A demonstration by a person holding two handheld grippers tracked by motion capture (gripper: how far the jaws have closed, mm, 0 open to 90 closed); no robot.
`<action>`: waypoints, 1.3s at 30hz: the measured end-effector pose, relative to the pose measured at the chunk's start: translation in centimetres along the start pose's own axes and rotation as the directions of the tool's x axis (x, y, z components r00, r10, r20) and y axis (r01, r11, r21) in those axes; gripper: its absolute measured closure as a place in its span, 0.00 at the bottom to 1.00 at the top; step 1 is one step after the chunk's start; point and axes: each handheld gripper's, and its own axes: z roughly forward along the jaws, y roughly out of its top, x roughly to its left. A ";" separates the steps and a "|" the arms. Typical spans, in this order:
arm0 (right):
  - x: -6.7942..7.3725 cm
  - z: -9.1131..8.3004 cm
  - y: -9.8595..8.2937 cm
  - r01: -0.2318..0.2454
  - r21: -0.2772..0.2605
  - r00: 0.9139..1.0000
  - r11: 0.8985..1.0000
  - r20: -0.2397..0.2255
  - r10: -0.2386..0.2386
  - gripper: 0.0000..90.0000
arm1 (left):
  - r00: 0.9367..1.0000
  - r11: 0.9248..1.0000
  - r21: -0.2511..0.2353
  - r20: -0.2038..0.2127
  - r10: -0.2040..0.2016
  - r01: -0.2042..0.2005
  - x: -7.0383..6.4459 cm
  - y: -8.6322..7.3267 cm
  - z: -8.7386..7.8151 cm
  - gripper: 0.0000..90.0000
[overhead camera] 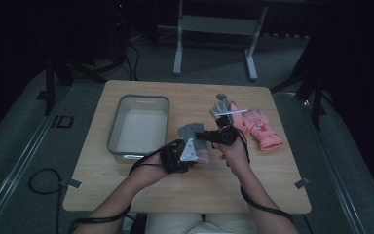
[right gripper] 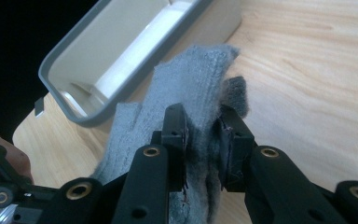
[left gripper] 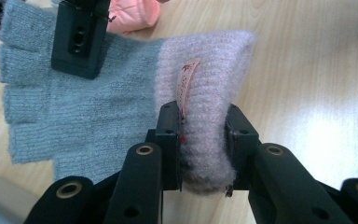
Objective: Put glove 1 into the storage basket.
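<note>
1. The wooden surface (overhead camera: 141, 192) carries everything; a person's two forearms come in over its near edge.
2. A grey bin (overhead camera: 139, 126) sits toward the left edge of the surface, open side up.
3. A pink glove (overhead camera: 262, 127) lies toward the right edge, with a second grey glove (overhead camera: 220, 107) just beside it on the far side.
4. The grey fingerless glove (left gripper: 88, 107) sits near the middle of the surface, just right of the bin, held between both hands.
5. The left tongs (left gripper: 204, 135) are clamped on the glove's pale fuzzy cuff (left gripper: 214, 84), beside a small tag (left gripper: 186, 81).
6. The right tongs (right gripper: 204, 133) are clamped on the glove's finger end, bunching the knit upward in front of the bin (right gripper: 121, 56).
</note>
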 end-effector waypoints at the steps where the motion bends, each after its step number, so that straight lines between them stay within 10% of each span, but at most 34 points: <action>1: 0.0 0.0 0.0 0.000 0.000 1.000 1.000 0.000 0.000 0.84 | 1.000 1.000 0.003 -0.005 0.003 -0.003 0.2 0.0 -0.2 0.79; 20: 3.8 2.6 6.5 0.079 -0.045 0.997 0.996 -0.011 -0.079 0.84 | 0.997 0.997 0.067 -0.068 0.042 -0.038 5.7 -0.8 -5.6 0.79; 39: 7.6 11.6 9.4 0.056 -0.045 0.992 0.997 -0.108 -0.060 0.84 | 0.995 0.984 0.180 -0.089 0.035 -0.019 10.2 -8.2 -8.4 0.79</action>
